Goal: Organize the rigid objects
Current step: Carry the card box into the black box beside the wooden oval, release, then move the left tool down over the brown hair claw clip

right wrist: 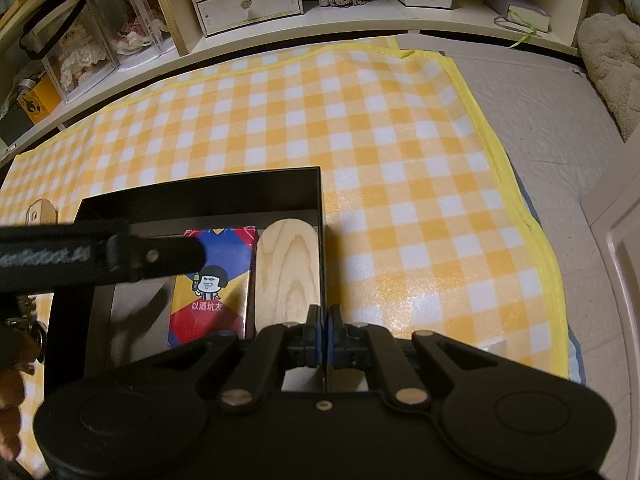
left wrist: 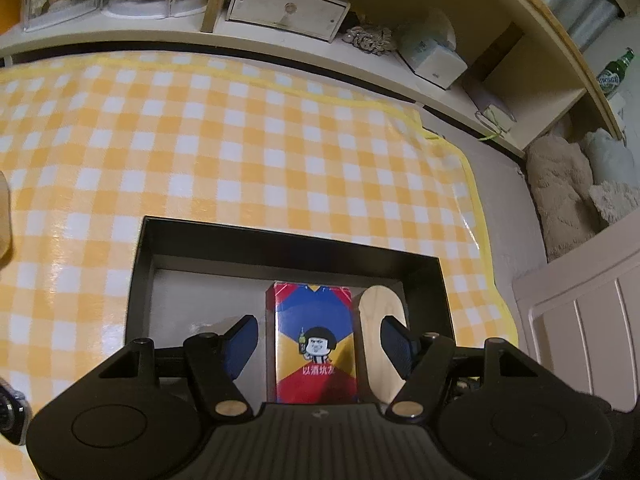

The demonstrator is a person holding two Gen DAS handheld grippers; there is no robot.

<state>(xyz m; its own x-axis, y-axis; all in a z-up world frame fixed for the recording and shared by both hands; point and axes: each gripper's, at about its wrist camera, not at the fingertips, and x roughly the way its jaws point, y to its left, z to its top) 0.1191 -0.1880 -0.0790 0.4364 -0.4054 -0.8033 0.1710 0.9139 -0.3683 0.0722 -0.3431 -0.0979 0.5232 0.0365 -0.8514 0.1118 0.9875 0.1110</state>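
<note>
- Left wrist view: the left gripper [left wrist: 318, 338] hangs over the black tray [left wrist: 138, 280] with its jaws parted. The colourful card box [left wrist: 314, 340] lies flat between the blue pads [left wrist: 244, 340], with a gap on each side, so nothing is held.
- The wooden oval block [left wrist: 378, 320] lies just right of the box, against the tray's right wall. The tray sits on a yellow checked cloth [left wrist: 240, 140].
- Right wrist view: the right gripper [right wrist: 324, 336] is pinched tight on the thin right wall of the black tray [right wrist: 200, 196], at its near end.
- Inside, the card box [right wrist: 216, 300] and wooden block [right wrist: 288, 272] lie side by side; the left gripper's finger [right wrist: 160, 260] crosses above the box.
</note>
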